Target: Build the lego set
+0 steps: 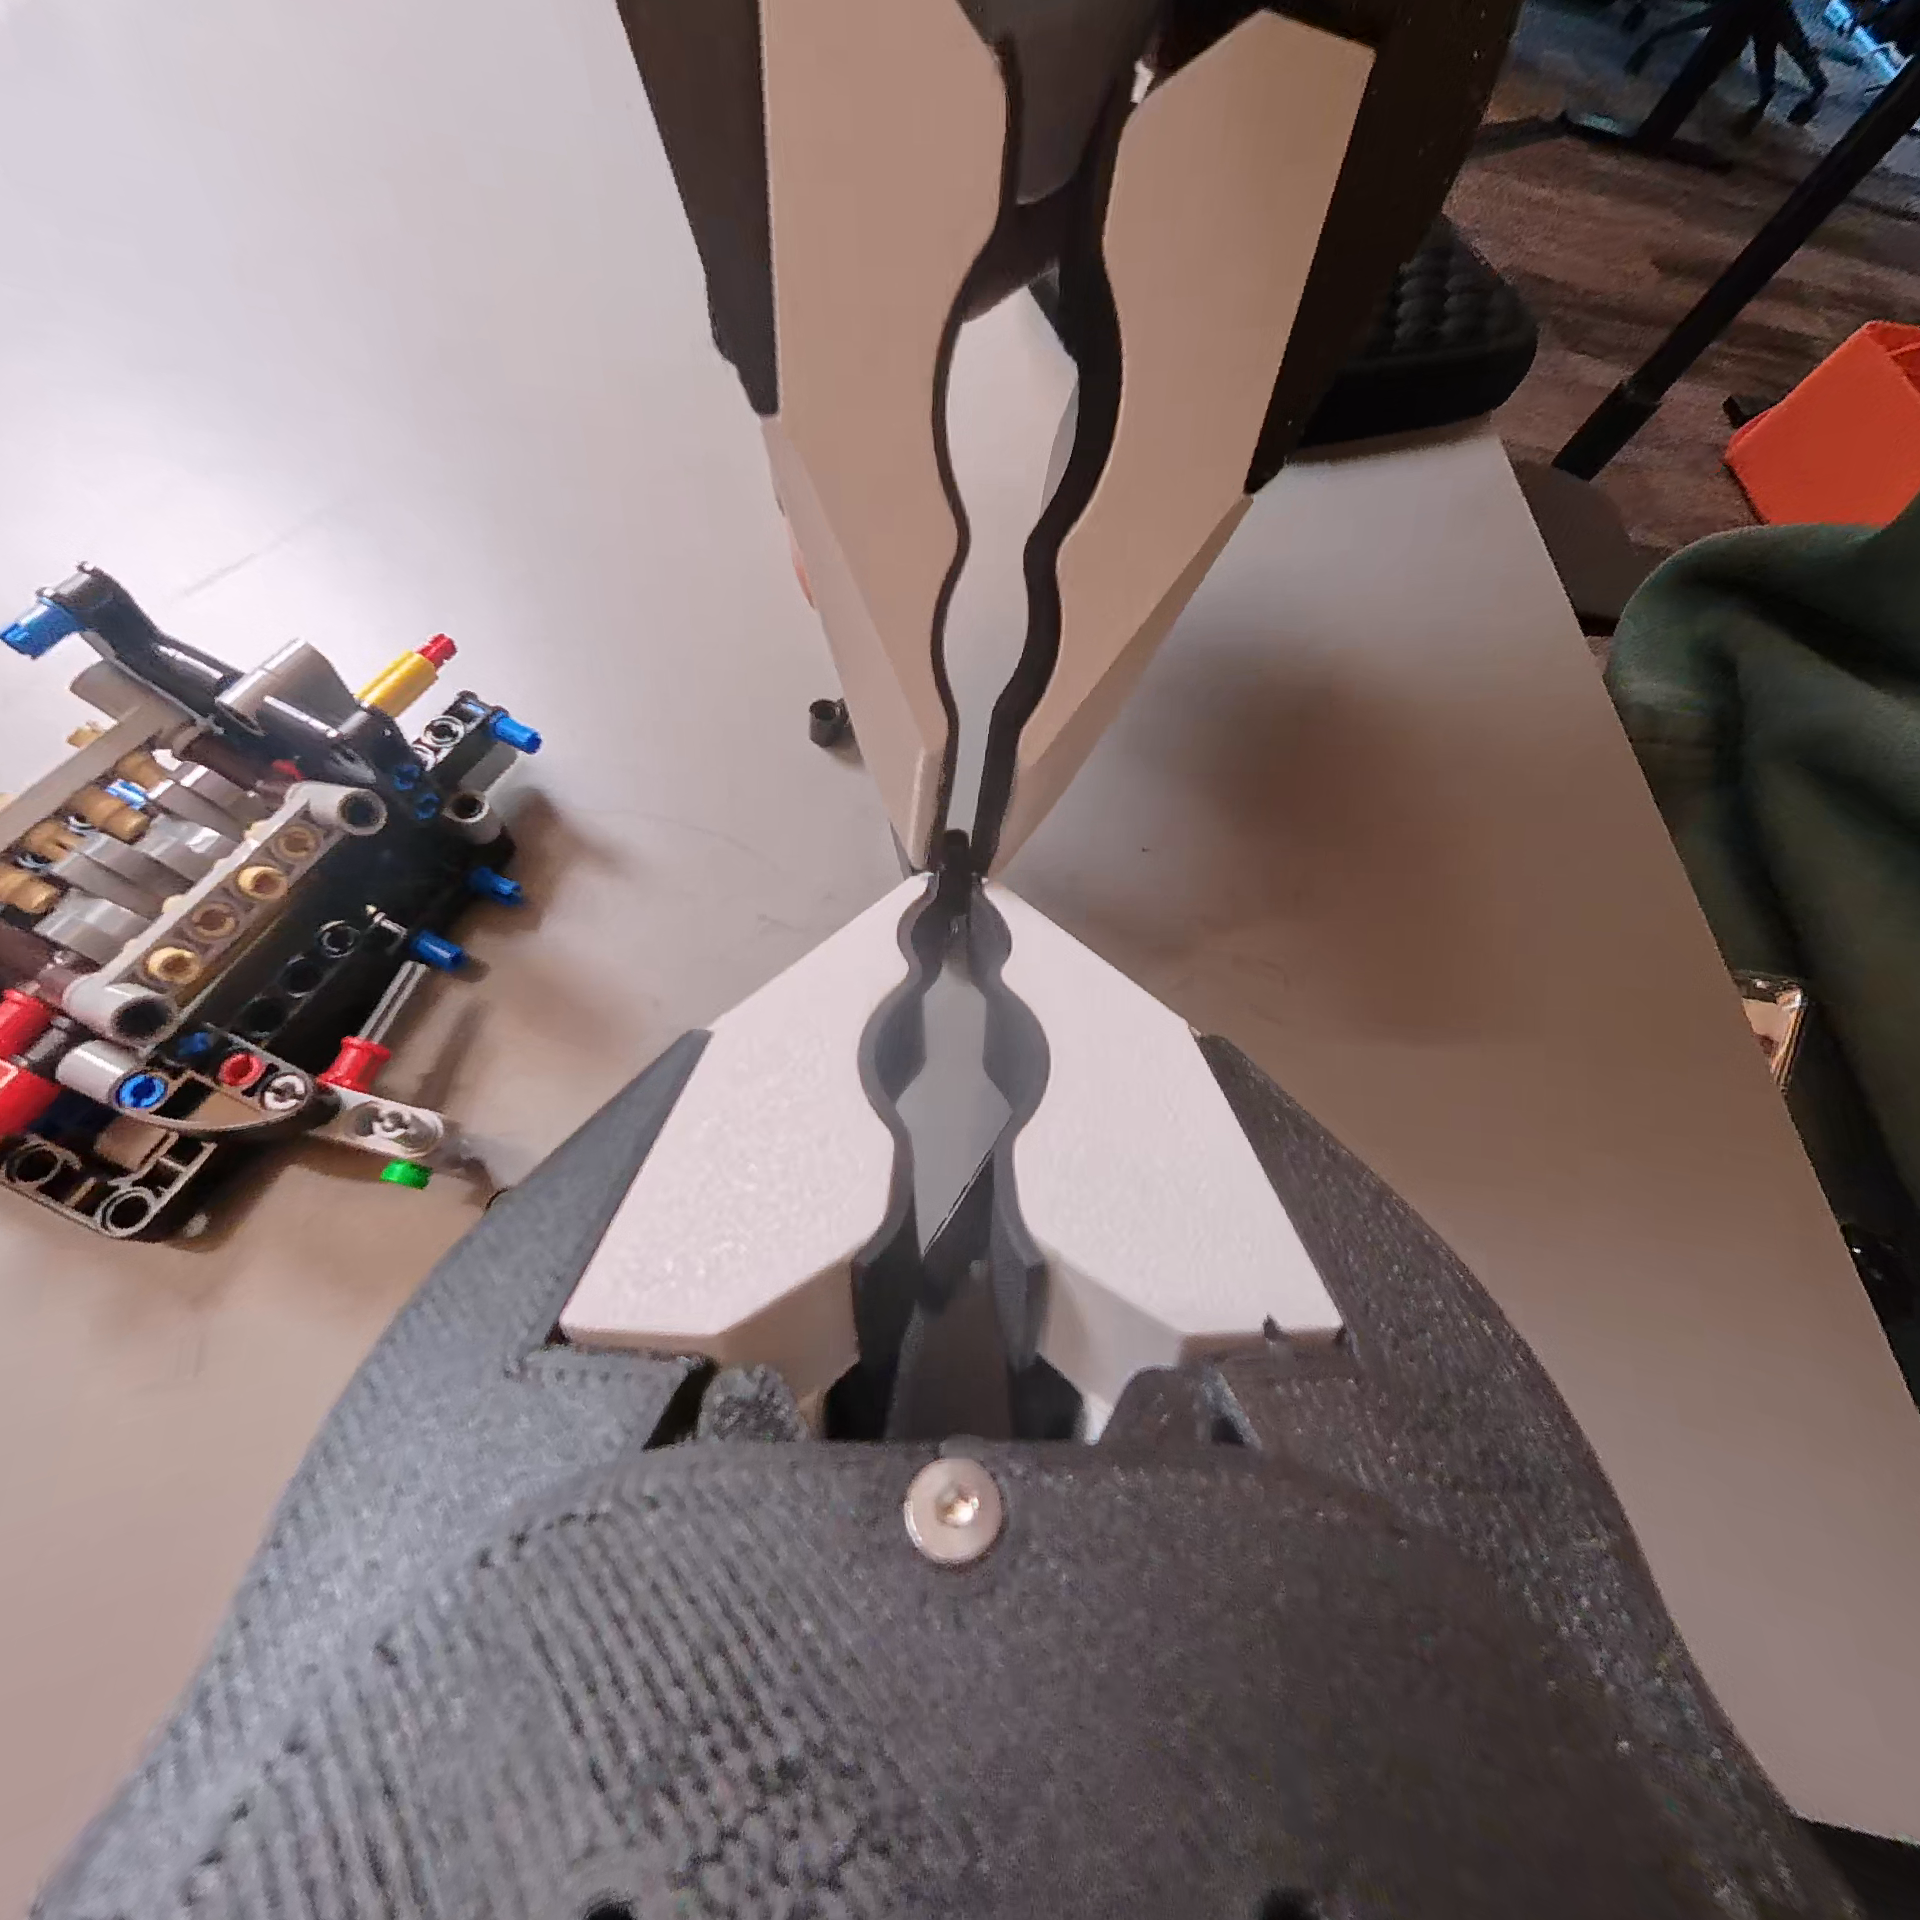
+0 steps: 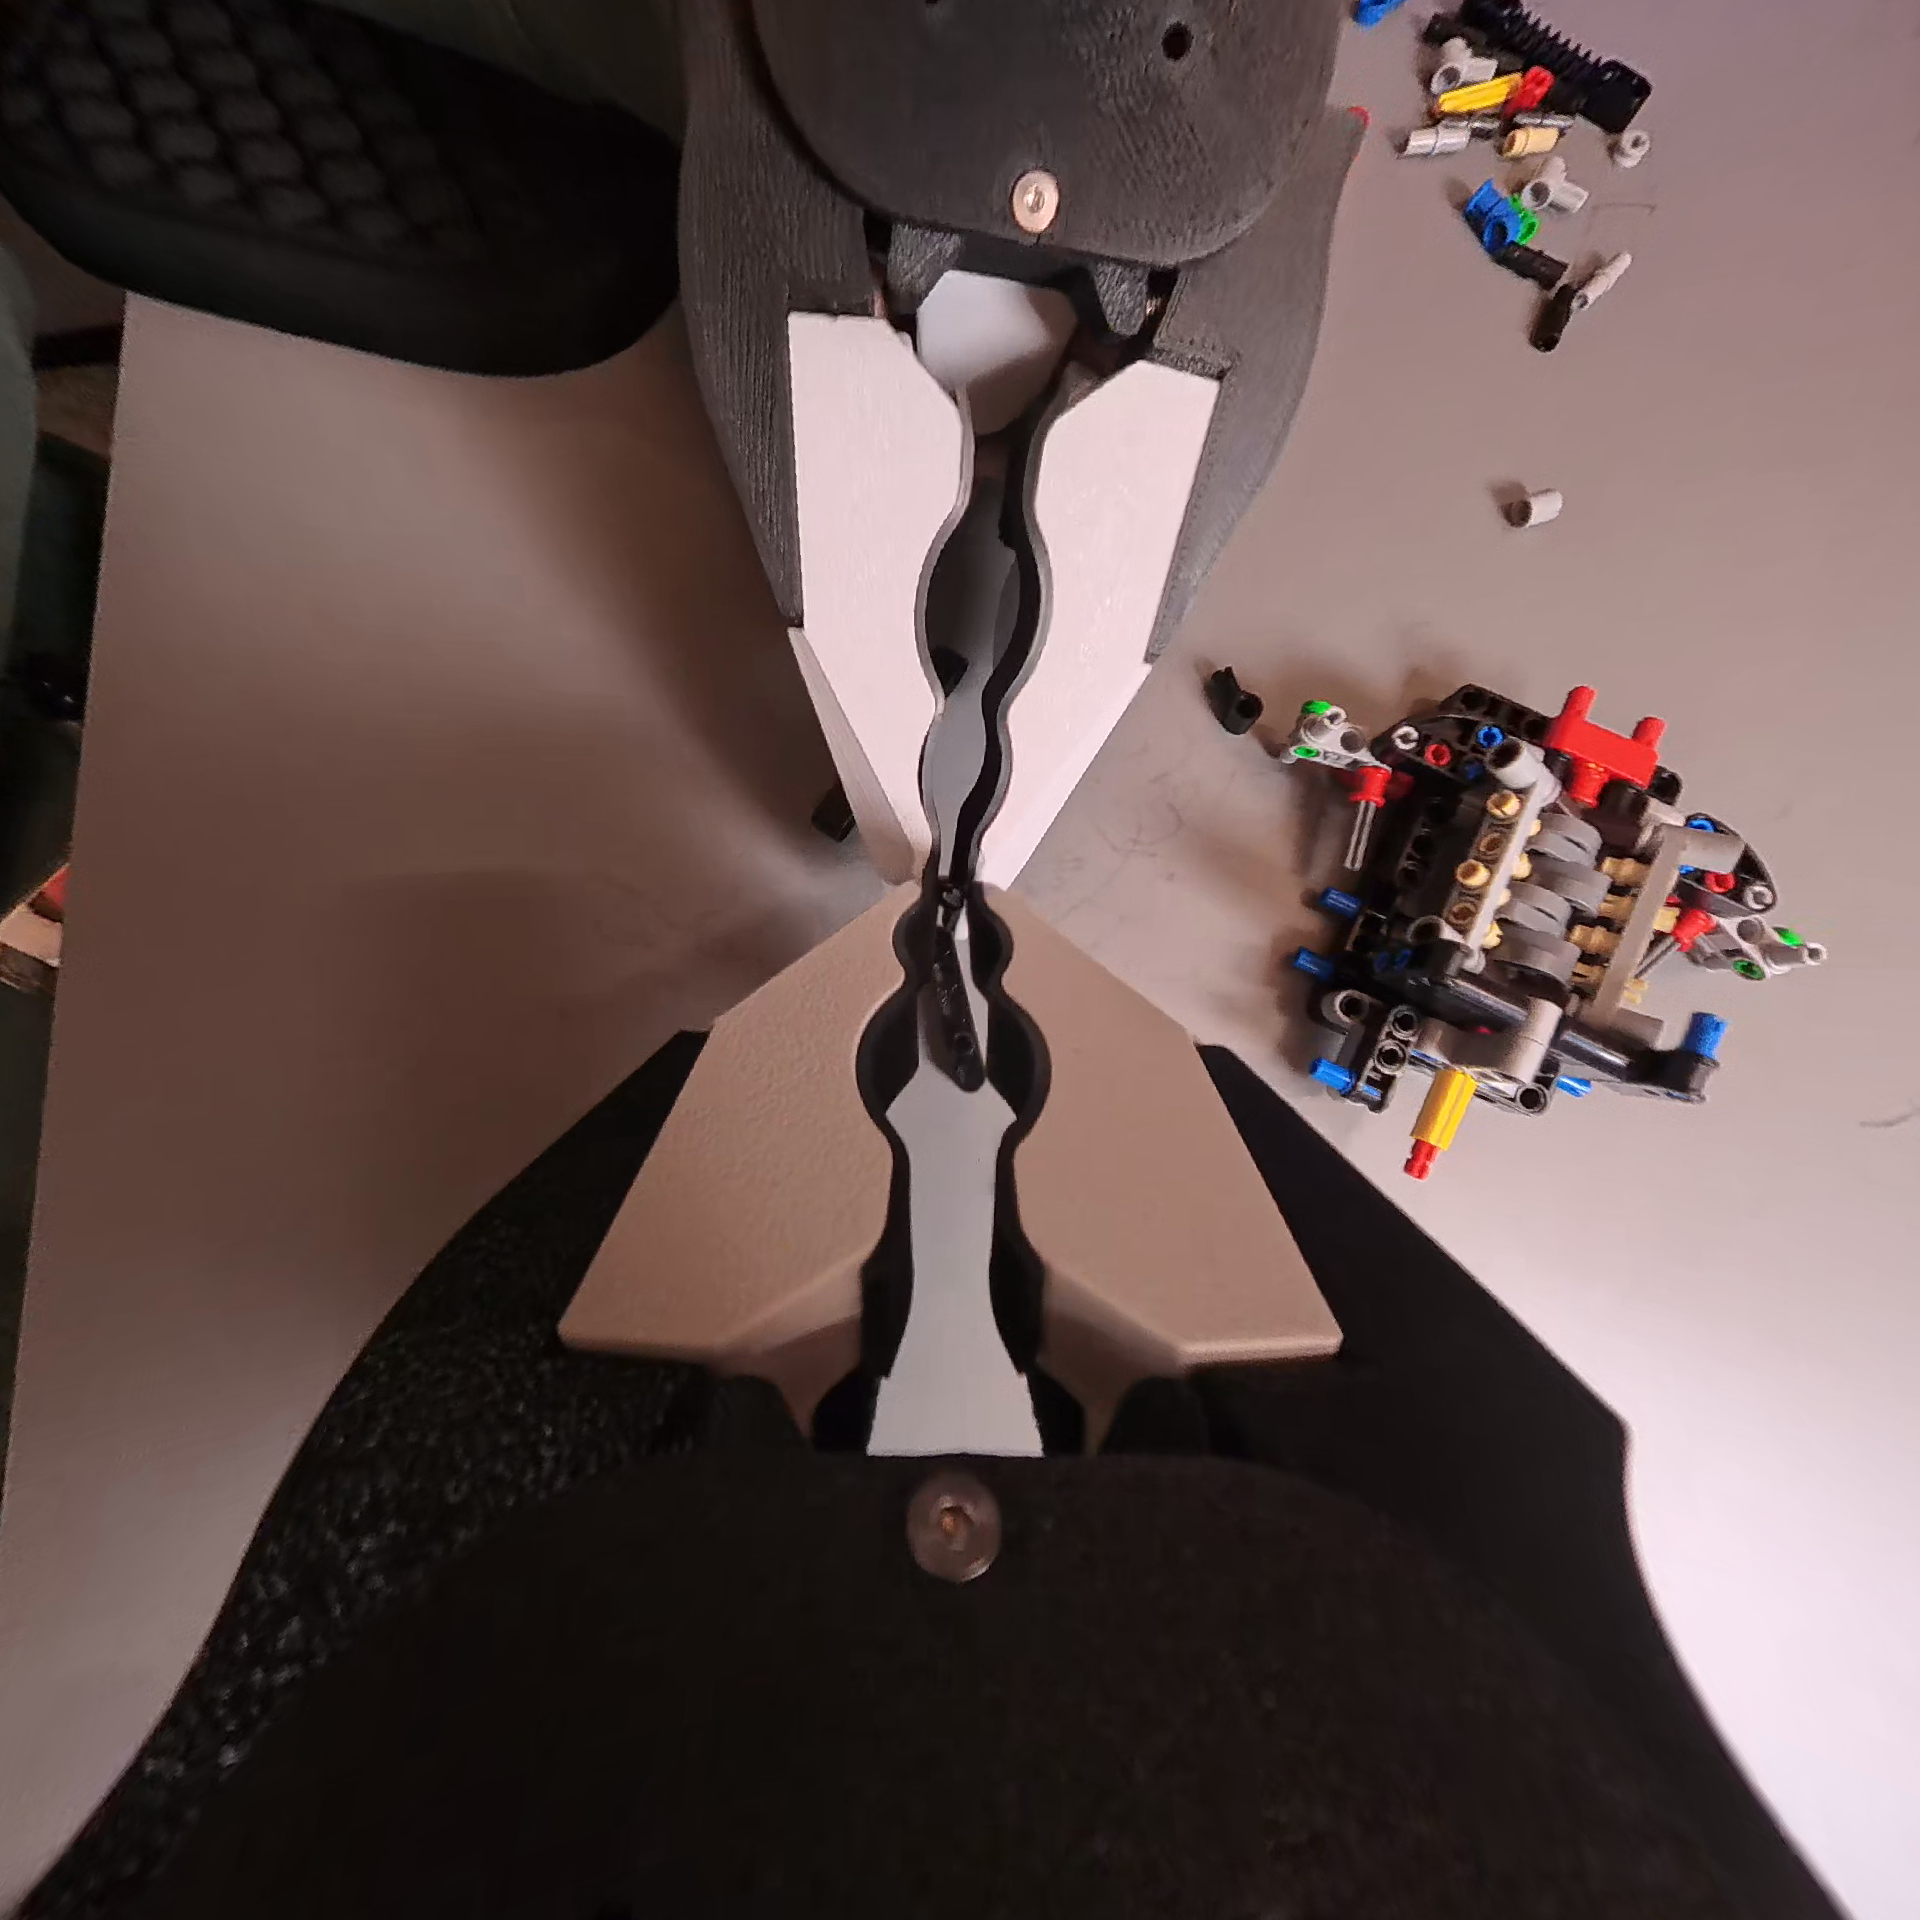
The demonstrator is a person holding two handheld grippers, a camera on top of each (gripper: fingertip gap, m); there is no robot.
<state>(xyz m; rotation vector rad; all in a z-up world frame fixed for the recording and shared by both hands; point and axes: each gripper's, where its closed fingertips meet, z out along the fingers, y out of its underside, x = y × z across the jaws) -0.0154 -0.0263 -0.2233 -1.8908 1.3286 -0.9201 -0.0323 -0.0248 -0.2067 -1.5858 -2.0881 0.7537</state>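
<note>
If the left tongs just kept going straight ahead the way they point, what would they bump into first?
The right tongs, almost at once: the left tongs meet them tip to tip, a small black piece pinched where they join. The lego model sits off to the side.

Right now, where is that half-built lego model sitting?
The half-built lego model lies on the white table, to the right of the two meeting claws in the right wrist view, with a heap of loose pieces beyond it.

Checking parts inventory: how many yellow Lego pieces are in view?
2: one yellow piece sticking out of the model; another in the loose pile. Others may be hidden.
</note>
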